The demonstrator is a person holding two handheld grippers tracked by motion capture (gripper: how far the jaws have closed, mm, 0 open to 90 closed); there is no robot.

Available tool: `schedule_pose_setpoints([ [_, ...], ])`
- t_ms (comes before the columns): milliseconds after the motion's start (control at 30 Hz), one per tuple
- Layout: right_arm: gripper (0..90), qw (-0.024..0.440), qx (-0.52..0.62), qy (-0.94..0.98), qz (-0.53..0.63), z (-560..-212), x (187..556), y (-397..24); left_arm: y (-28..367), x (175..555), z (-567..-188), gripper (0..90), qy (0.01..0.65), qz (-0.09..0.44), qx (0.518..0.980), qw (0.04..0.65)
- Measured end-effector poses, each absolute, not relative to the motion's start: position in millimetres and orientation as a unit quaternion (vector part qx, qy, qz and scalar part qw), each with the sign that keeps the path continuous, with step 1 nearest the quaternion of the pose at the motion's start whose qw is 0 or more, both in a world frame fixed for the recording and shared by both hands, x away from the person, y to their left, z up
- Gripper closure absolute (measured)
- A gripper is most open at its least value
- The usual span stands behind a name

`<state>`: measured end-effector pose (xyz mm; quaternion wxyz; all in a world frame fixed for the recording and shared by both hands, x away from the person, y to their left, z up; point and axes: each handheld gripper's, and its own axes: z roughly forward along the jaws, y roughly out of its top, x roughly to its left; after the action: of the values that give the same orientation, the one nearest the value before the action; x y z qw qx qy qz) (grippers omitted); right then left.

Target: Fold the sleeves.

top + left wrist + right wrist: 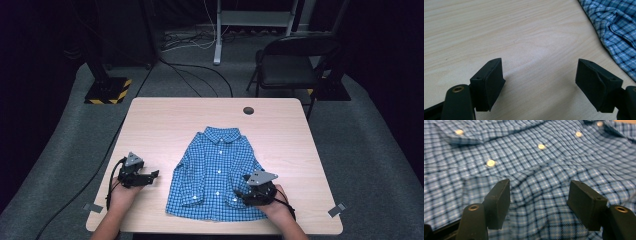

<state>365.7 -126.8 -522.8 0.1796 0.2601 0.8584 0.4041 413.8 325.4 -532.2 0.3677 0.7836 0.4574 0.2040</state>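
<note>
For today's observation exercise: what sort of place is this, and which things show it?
Probably a lab or recording studio: a lone wooden table on grey carpet, dark surroundings, loose cables across the floor, and an equipment stand base with hazard stripes.

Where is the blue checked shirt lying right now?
In the high view the blue checked shirt lies flat on the wooden table, right of centre near the front edge, collar pointing away, with the right claw over its lower right corner.

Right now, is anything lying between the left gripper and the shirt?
No. In the high view, bare wooden table separates the left gripper from the blue checked shirt.
</note>
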Motion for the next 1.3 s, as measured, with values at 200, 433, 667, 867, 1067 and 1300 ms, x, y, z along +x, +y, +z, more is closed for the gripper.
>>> schedule_pose_setpoints([
  [200,32.7,0.170,0.302,0.853,0.389,-528,373,-136,325,414,-532,22.0,0.456,0.204,0.785,0.367],
  [433,32.4,0.157,0.316,0.853,0.385,-532,377,-140,325,414,-532,22.0,0.455,0.203,0.786,0.367],
  [667,33.0,0.154,0.321,0.853,0.381,-531,376,-141,325,414,-531,22.0,0.454,0.203,0.786,0.367],
  [867,33.3,0.177,0.320,0.832,0.416,-521,372,-146,325,414,-532,21.9,0.456,0.202,0.785,0.367],
  [1067,30.0,0.210,0.328,0.814,0.430,-517,375,-151,325,414,-533,21.8,0.455,0.203,0.787,0.363],
  [1300,29.5,0.207,0.348,0.815,0.413,-523,386,-151,326,411,-534,21.8,0.458,0.203,0.787,0.360],
])
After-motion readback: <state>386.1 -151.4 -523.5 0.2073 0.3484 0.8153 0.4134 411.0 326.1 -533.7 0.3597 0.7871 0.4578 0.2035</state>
